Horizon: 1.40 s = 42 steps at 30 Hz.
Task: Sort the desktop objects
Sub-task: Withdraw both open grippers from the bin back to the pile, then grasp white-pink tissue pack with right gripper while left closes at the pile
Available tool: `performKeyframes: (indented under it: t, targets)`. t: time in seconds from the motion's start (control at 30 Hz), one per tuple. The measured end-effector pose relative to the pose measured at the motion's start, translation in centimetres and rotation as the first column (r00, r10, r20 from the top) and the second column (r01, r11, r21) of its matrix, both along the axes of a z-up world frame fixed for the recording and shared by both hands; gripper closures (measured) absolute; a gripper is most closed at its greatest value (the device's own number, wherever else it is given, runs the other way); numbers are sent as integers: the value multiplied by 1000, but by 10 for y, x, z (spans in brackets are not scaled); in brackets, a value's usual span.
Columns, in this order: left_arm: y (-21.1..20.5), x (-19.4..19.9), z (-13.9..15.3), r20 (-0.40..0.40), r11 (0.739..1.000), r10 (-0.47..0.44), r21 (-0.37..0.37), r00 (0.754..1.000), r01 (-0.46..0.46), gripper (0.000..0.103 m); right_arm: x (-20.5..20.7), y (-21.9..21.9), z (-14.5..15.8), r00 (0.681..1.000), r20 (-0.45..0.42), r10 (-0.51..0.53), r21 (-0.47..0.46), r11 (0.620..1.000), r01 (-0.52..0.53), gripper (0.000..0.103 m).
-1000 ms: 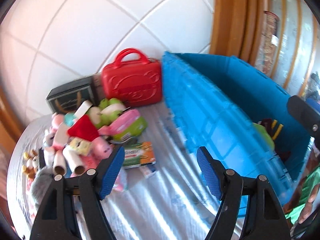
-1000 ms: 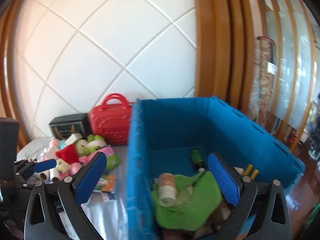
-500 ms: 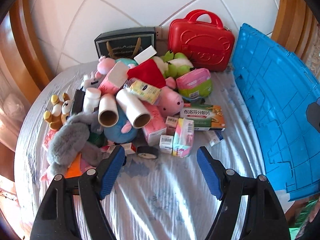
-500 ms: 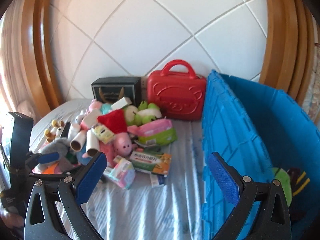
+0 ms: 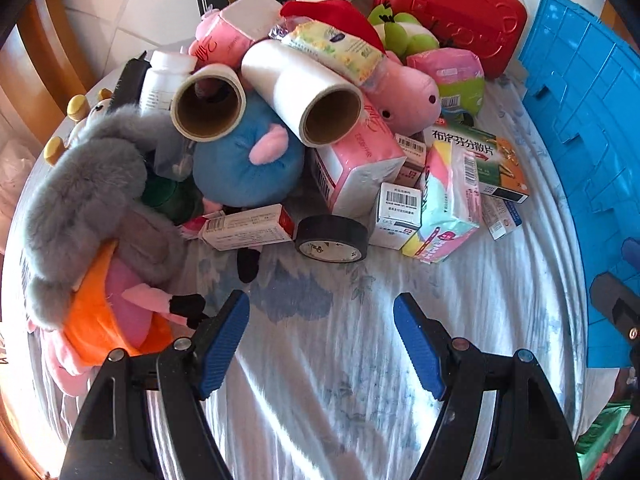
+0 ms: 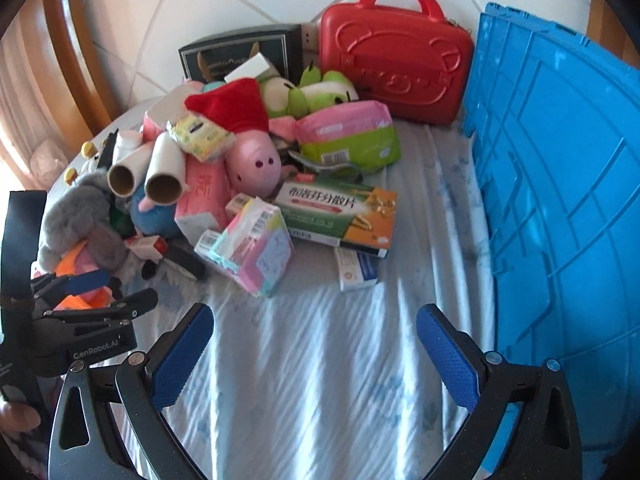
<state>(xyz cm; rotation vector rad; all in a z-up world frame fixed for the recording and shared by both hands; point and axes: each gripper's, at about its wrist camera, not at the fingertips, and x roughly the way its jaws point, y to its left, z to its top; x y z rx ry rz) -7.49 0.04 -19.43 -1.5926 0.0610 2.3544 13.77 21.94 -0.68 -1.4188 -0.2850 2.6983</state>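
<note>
A heap of objects lies on the cloth-covered table: a black tape roll, small white boxes, a pink tissue pack, two white paper rolls, a blue plush, a grey plush and a pink pig plush. My left gripper is open and empty, just in front of the tape roll. My right gripper is open and empty, in front of a pastel tissue pack and a green medicine box. The left gripper also shows in the right wrist view.
A blue crate stands on the right, its wall close to my right gripper. A red case and a dark box stand at the back against the tiled wall. A wooden frame runs along the left.
Both grippers swung left from the blue crate and dropped closer to the heap. The left gripper now hovers low, right before the tape roll. Both stayed open.
</note>
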Motion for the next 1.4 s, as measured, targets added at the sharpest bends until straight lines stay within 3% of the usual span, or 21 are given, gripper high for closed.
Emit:
performKeyframes:
  t: [0.33,0.5,0.6,0.63,0.97,1.07,1.17,1.23,1.4]
  targets:
    - [16,-35,-39,-6,1000,-29,4,1000,29,29,-37,6,-49,995,97,-11,-25,1000,14,0]
    - [21,-50,-52,4,999,-39,-2,999,39,29,-55,1,-57,996,92,-12,-62,998,18,0]
    - [22,-52,-55,-6,999,-48,15,999,48,38,-66,-5,-60,995,97,-5,-84,996,13,0]
    - [23,-53,-55,-2,998,-52,22,999,52,47,-70,-7,-62,995,98,1,-91,996,8,0]
    - [25,-52,-56,-20,998,-58,20,998,58,47,-91,-18,-80,993,120,11,-123,992,3,0]
    - [25,-52,-57,-15,998,-54,21,998,54,47,-95,-21,-86,992,127,4,-91,996,8,1]
    - [28,-50,-57,-15,998,-53,18,998,53,47,-96,-21,-91,991,135,1,-80,997,10,20]
    - [30,-49,-57,-18,999,-53,5,998,53,47,-98,-20,-93,991,137,-2,-74,997,12,49]
    - [32,-44,-54,-31,998,-56,-8,998,56,48,-99,-17,-94,989,147,14,-83,997,-2,55]
